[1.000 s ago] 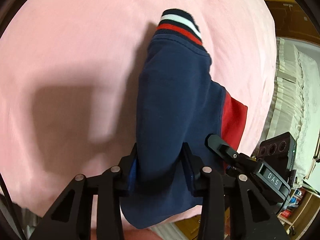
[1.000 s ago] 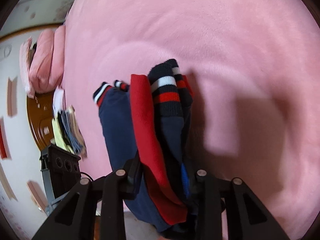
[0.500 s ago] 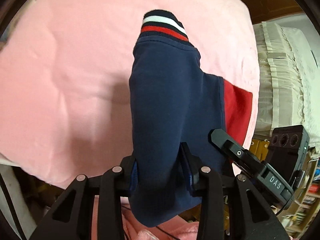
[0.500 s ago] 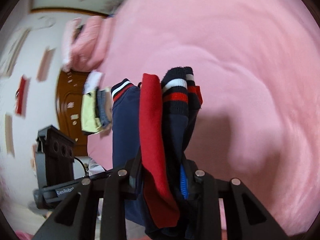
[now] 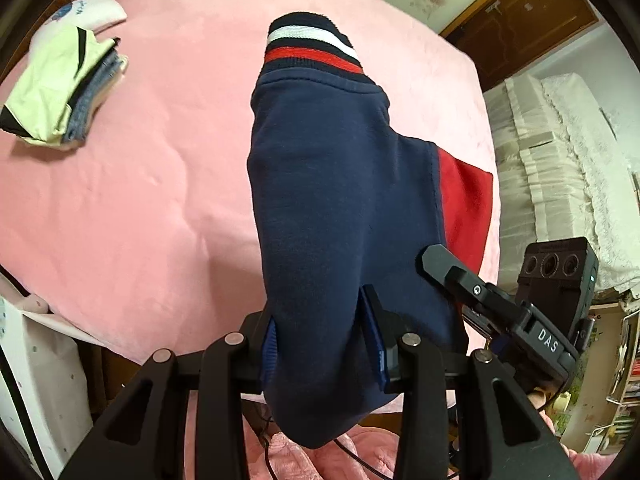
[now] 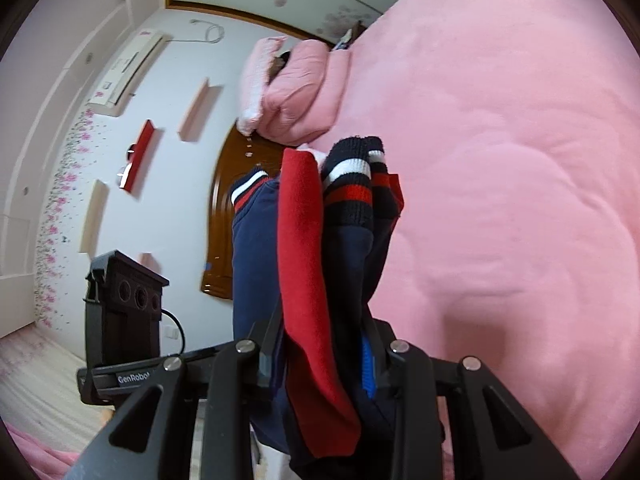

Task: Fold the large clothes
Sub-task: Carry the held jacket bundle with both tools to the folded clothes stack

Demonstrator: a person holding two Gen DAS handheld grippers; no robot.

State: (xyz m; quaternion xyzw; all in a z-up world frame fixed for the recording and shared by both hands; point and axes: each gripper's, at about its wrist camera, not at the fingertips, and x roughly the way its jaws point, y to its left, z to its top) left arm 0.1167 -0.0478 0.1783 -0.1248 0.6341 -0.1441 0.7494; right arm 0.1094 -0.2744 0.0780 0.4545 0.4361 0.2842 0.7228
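Observation:
A navy and red sweatshirt [image 5: 340, 208] with white and red striped ribbed trim [image 5: 308, 52] hangs folded between both grippers above the pink bed [image 5: 140, 184]. My left gripper [image 5: 322, 340] is shut on its navy edge. The right gripper's body [image 5: 516, 320] shows beside it, at the garment's red panel [image 5: 464, 204]. In the right wrist view my right gripper [image 6: 320, 356] is shut on bunched red and navy layers of the sweatshirt [image 6: 304, 264], with striped cuffs [image 6: 352, 184] at the far end. The left gripper's body [image 6: 124, 312] shows at the left.
A stack of folded clothes [image 5: 64, 88] lies on the bed at the far left. Pink pillows [image 6: 296, 92] sit at the wooden headboard [image 6: 224, 216]. White bedding [image 5: 560, 168] and shelves stand to the right. The bed's near edge [image 5: 92, 340] lies below the left gripper.
Both grippers have lifted and tilted up with the sweatshirt, away from the bed surface. The folded stack, the wall and the headboard have come into view. Both grips are unchanged.

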